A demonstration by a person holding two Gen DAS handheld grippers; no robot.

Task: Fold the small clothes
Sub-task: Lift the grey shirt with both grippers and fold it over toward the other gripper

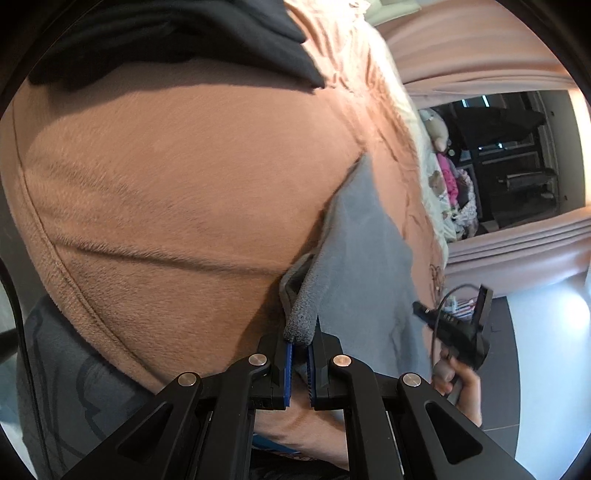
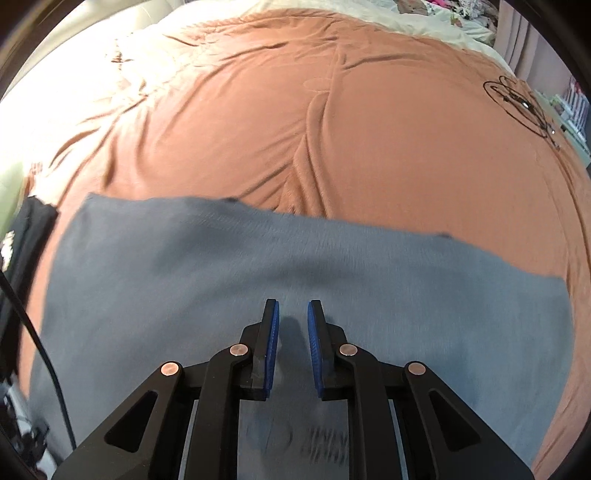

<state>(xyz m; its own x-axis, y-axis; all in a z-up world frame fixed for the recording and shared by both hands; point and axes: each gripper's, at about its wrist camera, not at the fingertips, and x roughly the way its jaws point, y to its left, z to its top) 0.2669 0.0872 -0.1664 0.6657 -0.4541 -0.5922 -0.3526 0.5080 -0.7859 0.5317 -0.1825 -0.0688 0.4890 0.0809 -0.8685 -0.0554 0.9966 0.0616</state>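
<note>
A grey garment [image 2: 258, 258] lies spread flat on an orange blanket [image 2: 369, 129], with faint print near its close edge. My right gripper [image 2: 293, 314] hovers over the middle of it, pointing steeply down. Its blue pads [image 2: 273, 332] stand a narrow gap apart with nothing between them. In the left wrist view my left gripper [image 1: 300, 343] is shut on a bunched edge of the grey garment [image 1: 369, 251] and lifts that edge off the blanket [image 1: 166, 184]. A hand [image 1: 465, 384] at the right holds the other gripper by its handle.
A black garment [image 1: 166, 37] lies on the blanket at the far side, and also shows at the left edge as black cloth [image 2: 33, 229]. Cream bedding [image 2: 332, 11] and a pile of colourful clothes [image 1: 454, 184] lie beyond. Pink curtains [image 1: 517, 251] and a tiled floor [image 1: 546, 350] show past the bed.
</note>
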